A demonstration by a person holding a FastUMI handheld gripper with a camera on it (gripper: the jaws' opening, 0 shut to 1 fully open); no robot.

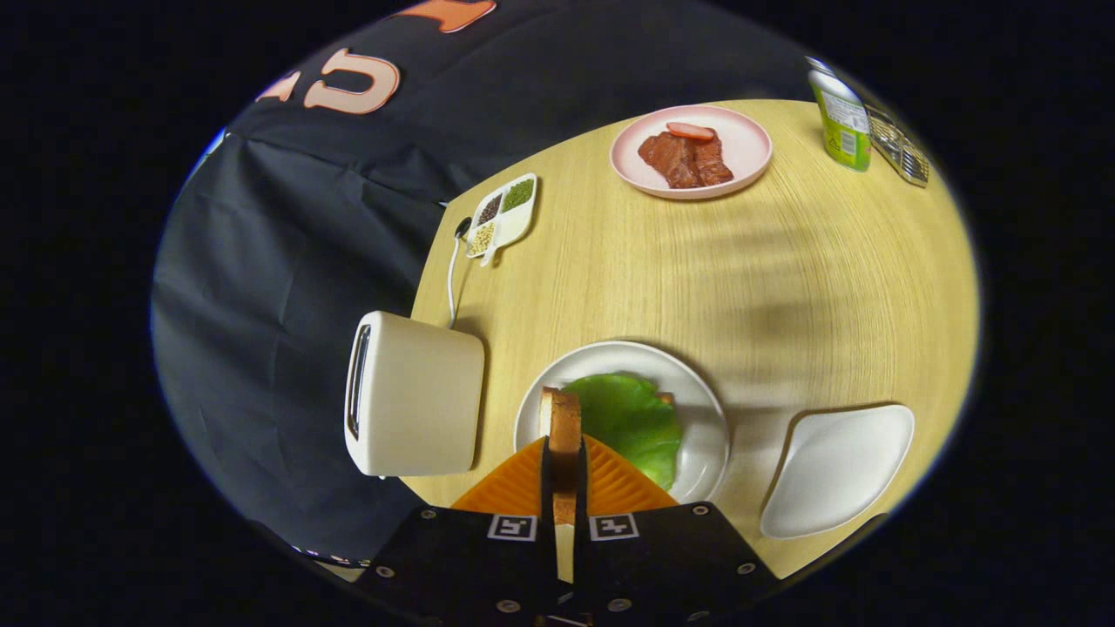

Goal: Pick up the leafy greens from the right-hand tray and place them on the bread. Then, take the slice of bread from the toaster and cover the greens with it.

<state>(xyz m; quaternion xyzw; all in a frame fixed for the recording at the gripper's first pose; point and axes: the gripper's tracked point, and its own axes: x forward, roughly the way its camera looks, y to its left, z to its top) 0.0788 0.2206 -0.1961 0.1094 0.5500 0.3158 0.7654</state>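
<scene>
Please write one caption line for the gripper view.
Gripper shut on bread slice, held on edge over leafy greens on white plate, beside toaster.

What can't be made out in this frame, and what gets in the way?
- Bottom bread under the leafy greens on the white plate: covered by the greens, just a sliver at their far edge.
- Slice of bread held edge-on in the gripper: its faces are hidden.
- Toaster slot: too dark to see inside.
- Seasoning dish: contents too small to identify.
- Green carton: top cut off.
</scene>
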